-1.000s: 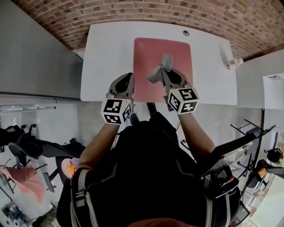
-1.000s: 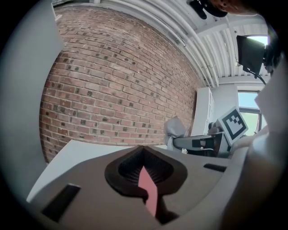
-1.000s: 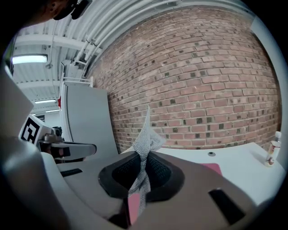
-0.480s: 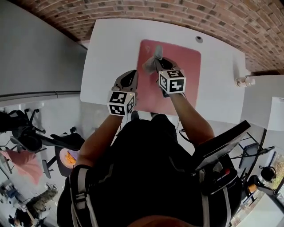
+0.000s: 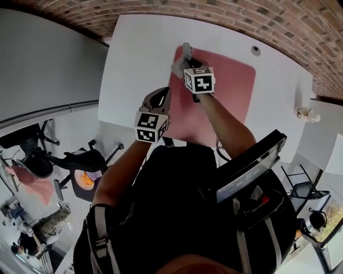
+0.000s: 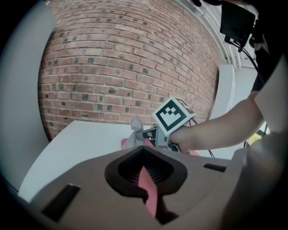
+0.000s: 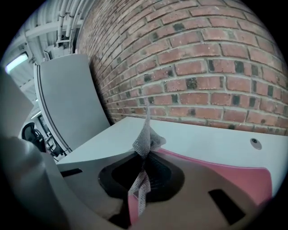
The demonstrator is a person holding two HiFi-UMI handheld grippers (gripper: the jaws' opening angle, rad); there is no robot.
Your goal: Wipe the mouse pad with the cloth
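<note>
A pink mouse pad point(image 5: 225, 91) lies on the white table point(image 5: 139, 53). My right gripper point(image 5: 188, 63) is over the pad's far left corner, shut on a grey mesh cloth point(image 5: 181, 64). In the right gripper view the cloth point(image 7: 146, 139) sticks up from between the jaws, with the pad point(image 7: 234, 173) beneath. My left gripper point(image 5: 162, 92) sits low by the pad's left edge, shut with nothing held; pink shows through the slit between its jaws. From the left gripper view point(image 6: 143, 149) the right gripper point(image 6: 146, 133) and the cloth point(image 6: 133, 130) lie straight ahead.
A brick wall point(image 5: 241, 16) runs behind the table. A round cable hole point(image 5: 255, 51) is near the table's far edge and a small white fitting point(image 5: 305, 113) sits at its right end. A grey partition point(image 5: 48, 64) stands to the left.
My right gripper has carried the cloth away from me, from the pad's middle to its far left corner. The left gripper has stayed by the pad's left edge.
</note>
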